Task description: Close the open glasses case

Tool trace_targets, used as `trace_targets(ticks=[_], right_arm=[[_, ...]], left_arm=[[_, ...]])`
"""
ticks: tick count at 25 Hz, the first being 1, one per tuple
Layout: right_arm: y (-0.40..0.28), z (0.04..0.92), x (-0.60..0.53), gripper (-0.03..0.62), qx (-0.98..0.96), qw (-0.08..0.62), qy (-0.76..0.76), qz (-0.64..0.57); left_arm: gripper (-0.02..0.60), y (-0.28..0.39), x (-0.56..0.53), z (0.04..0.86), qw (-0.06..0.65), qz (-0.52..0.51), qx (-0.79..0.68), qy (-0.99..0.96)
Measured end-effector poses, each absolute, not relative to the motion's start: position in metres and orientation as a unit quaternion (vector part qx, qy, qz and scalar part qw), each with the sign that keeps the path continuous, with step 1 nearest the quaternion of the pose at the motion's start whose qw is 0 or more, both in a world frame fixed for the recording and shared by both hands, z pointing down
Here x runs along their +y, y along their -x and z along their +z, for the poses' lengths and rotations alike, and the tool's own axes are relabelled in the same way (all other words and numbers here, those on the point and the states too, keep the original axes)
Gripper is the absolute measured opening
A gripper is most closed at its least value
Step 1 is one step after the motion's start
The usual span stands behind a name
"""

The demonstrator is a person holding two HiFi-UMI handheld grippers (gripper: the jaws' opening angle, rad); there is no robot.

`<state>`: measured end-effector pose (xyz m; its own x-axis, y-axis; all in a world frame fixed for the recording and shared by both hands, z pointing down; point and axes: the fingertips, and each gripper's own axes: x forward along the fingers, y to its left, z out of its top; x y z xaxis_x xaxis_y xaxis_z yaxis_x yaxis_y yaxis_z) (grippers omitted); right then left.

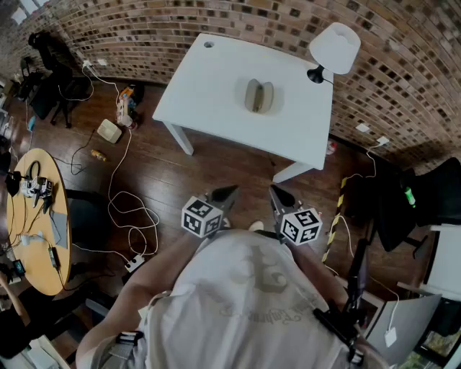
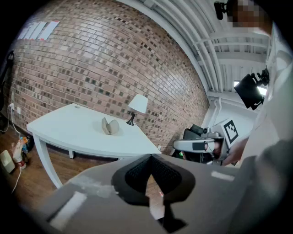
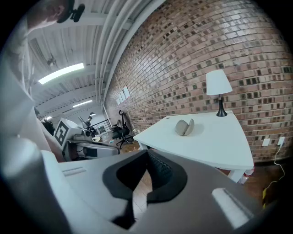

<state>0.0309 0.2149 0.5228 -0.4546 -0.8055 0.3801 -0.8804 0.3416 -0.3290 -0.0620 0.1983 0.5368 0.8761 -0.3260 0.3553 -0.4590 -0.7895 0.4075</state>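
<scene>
Both hand-held grippers were up by the person's chest, the left hand-held gripper and the right hand-held gripper each with jaws closed tip to tip and nothing between them. Nothing of the job was done yet: the glasses case lay open, its two halves splayed, near the middle of the white surface, well apart from either tool. Everything was still to come, by my reading: the walk in, the reach, the push to fold the lid over.

Room looked generous. Bare wooden floor ran from the person to the surface's near edge. The case sat well in from every edge, so a nudge should not tip it off. The lamp stood at the far right corner by the brick wall, apart from the case. Loose cables trailed on the left, off the direct path.
</scene>
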Motion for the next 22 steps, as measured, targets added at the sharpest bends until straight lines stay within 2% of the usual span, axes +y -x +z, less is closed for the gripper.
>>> trace_targets(ticks=[9,22], right_arm=[[-0.007,0.527,0.213,0.008,-0.819,0.084,-0.515,0.239],[-0.013,0.546,0.165,0.008,-0.83,0.086,-0.484,0.262]], left_arm=[[0.006,0.09,0.194,0.539,0.243,0.136,-0.219,-0.935],[0.006,0.096,0.149,0.55,0.258,0.144,-0.266,-0.918]])
